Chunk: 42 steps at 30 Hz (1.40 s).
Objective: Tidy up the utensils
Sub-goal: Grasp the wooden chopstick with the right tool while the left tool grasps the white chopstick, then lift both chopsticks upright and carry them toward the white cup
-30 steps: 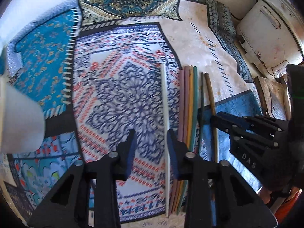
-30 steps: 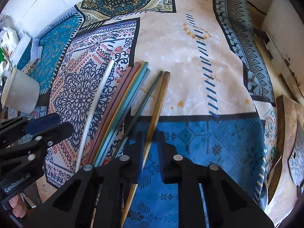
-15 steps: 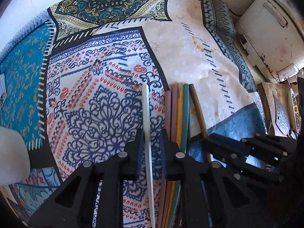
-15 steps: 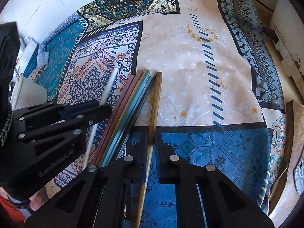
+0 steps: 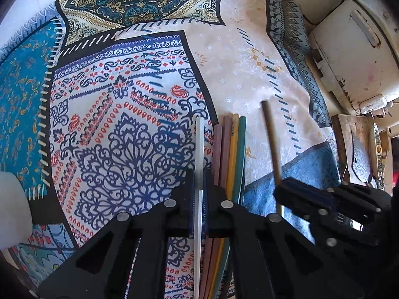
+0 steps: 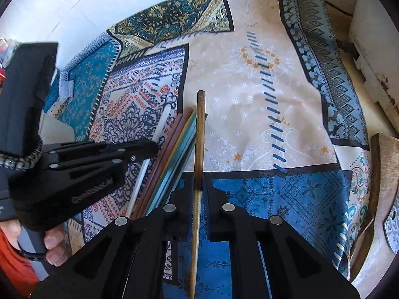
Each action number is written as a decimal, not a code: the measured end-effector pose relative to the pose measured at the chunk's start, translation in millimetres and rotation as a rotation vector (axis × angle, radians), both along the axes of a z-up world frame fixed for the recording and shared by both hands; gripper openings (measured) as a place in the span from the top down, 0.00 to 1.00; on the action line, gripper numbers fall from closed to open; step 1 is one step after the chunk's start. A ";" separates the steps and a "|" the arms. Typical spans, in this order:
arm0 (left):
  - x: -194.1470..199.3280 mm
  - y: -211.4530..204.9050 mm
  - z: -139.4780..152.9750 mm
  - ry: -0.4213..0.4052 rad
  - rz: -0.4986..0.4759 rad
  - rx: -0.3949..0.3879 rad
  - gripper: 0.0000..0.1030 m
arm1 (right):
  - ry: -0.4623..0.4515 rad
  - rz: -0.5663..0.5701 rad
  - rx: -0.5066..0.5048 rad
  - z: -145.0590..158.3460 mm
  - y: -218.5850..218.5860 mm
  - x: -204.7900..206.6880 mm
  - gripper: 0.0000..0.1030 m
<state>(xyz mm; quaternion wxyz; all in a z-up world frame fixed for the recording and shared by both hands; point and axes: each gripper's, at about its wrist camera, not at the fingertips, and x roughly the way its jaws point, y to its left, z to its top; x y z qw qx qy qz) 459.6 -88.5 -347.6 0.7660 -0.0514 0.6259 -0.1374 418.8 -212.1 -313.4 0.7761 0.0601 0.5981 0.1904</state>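
Nearest each camera, both sets of fingers are clamped on a single stick: the left gripper (image 5: 198, 194) grips the white chopstick (image 5: 199, 149), and the right gripper (image 6: 198, 189) grips the brown wooden chopstick (image 6: 199, 134). Between them, the pink, yellow and green chopsticks (image 5: 230, 149) lie bundled side by side on the patterned cloth (image 5: 112, 124) covering the tabletop, just beside the white one and apart from the brown one. Further left, a white cup (image 5: 12, 209) stands at the frame edge. The step in hand appears to be picking up one stick per gripper; the next move likely calls for lifting each clear of the bundle without dragging neighbours, then carrying them toward a holder, possibly the cup.
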 end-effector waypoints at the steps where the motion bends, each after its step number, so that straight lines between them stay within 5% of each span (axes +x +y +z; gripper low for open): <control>1: -2.3 1.0 1.6 -0.003 0.001 0.001 0.96 | -0.007 -0.001 0.003 3.3 -1.2 -1.0 0.94; 19: -66.1 21.2 97.6 -0.238 -0.021 -0.033 0.96 | -0.142 -0.069 0.033 68.0 -7.6 -24.8 0.94; 42: -101.7 71.9 195.9 -0.517 0.050 -0.074 0.96 | -0.340 -0.054 0.051 147.5 27.5 -36.1 0.94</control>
